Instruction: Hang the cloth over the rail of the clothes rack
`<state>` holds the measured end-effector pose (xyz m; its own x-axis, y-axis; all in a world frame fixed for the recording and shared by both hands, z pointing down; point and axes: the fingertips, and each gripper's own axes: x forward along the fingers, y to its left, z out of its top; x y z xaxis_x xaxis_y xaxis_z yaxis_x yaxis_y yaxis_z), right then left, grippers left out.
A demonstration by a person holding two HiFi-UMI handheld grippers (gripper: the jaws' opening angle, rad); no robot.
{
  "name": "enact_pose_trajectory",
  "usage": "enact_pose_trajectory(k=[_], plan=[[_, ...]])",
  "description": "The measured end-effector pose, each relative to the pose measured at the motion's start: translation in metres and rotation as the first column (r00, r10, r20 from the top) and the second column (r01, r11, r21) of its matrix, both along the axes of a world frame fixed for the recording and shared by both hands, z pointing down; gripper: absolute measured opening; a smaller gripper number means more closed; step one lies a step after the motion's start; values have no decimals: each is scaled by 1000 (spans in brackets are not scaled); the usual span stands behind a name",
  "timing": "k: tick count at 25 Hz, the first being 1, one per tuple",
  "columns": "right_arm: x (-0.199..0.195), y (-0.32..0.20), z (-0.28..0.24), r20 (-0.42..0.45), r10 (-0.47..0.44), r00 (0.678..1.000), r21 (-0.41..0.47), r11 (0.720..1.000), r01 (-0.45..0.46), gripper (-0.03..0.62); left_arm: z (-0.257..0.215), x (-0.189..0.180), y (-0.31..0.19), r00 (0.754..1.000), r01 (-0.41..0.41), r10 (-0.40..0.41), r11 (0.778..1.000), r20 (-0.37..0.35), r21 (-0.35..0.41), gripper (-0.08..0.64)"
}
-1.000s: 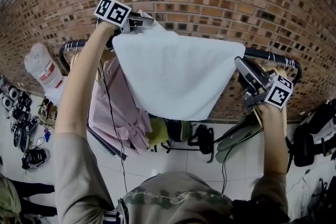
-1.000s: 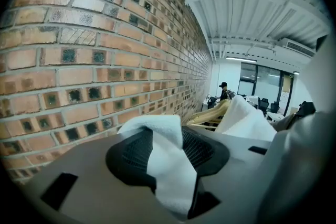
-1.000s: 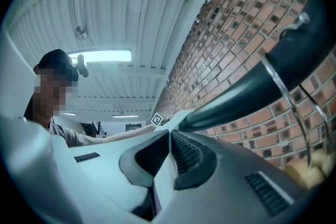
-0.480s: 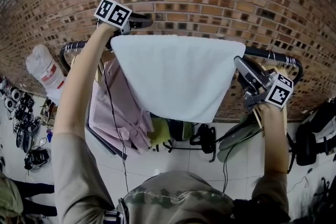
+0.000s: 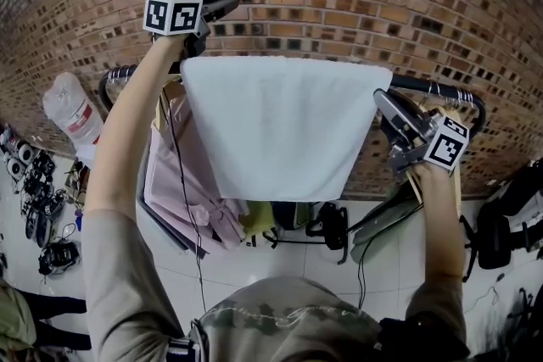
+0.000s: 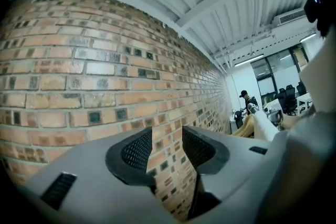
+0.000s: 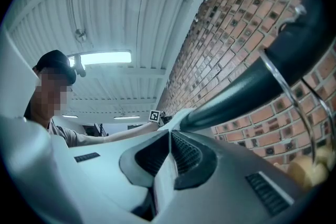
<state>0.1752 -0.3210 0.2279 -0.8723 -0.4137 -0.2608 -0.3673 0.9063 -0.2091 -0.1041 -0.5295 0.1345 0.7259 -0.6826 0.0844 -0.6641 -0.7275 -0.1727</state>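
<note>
Hanging cloth (image 5: 280, 123), edge in right claw (image 5: 383, 100)

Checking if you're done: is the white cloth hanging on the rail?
Yes, hanging and spread out. The cloth drapes flat over the rail, its lower edge dangling free.

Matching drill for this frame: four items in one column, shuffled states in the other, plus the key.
1 left gripper
2 right gripper
3 white cloth
4 pink garment

A draped over the rail
B jaws apart, empty
C hangs under the rail's left end
D shut on the cloth's edge

Pairs: 1-B, 2-D, 3-A, 4-C. Left jaws have just been opening.
</note>
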Motion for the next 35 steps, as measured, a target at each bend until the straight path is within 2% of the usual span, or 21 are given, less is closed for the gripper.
enact_pose_trajectory(k=[2, 5, 8, 11, 13, 14, 19, 21, 23, 25, 26, 30, 32, 35], plan=[[-1, -1, 0, 2, -4, 1000, -2, 1000, 4, 20, -25, -2, 9, 1000, -5, 7, 998, -22, 68, 170], [1, -1, 1, 0, -2, 1000, -3, 1000, 2, 20, -61, -6, 33, 998, -32, 41, 982, -44, 184, 170], [2, -1, 3, -5, -4, 1000, -6, 1000, 4, 20, -91, -22, 71, 986, -73, 109, 963, -126, 260, 170], [3, -2, 4, -10, -8, 1000, -8, 1000, 8, 20, -114, -46, 114, 958, -72, 152, 950, -245, 305, 170], [3, -3, 5, -12, -8, 1000, -14, 1000, 8, 20, -111, -56, 146, 927, -105, 197, 954, -321, 282, 170], [3, -4, 6, -14, -7, 1000, -16, 1000, 7, 20, -104, -57, 163, 917, -136, 225, 953, -329, 270, 170], [1, -4, 3, -14, -17, 1000, -3, 1000, 17, 20, -39, -45, 233, 920, -252, 306, 940, -243, 229, 170], [1, -5, 2, -4, -23, 1000, 1, 1000, 23, 20, -8, -43, 245, 922, -266, 308, 945, -234, 192, 170], [1, -4, 1, 6, -32, 999, 0, 999, 32, 20, 30, -46, 245, 950, -225, 248, 965, -190, 134, 170], [-1, -4, 0, 10, -41, 999, -1, 999, 41, 20, 68, -53, 234, 980, -141, 149, 988, -133, 63, 170], [-2, -4, -1, 9, -44, 999, -2, 999, 44, 20, 85, -58, 227, 987, -99, 101, 995, -126, 24, 170], [-1, -6, 6, -1, -48, 999, -31, 998, 48, 20, 130, -73, 199, 983, -13, -10, 992, -183, -129, 170], [-1, -5, 7, -6, -47, 999, -28, 998, 47, 20, 137, -80, 188, 981, 15, -43, 989, -190, -147, 170], [-2, -3, 4, -11, -42, 999, -7, 999, 41, 20, 138, -76, 181, 987, 9, -33, 989, -158, -147, 170]])
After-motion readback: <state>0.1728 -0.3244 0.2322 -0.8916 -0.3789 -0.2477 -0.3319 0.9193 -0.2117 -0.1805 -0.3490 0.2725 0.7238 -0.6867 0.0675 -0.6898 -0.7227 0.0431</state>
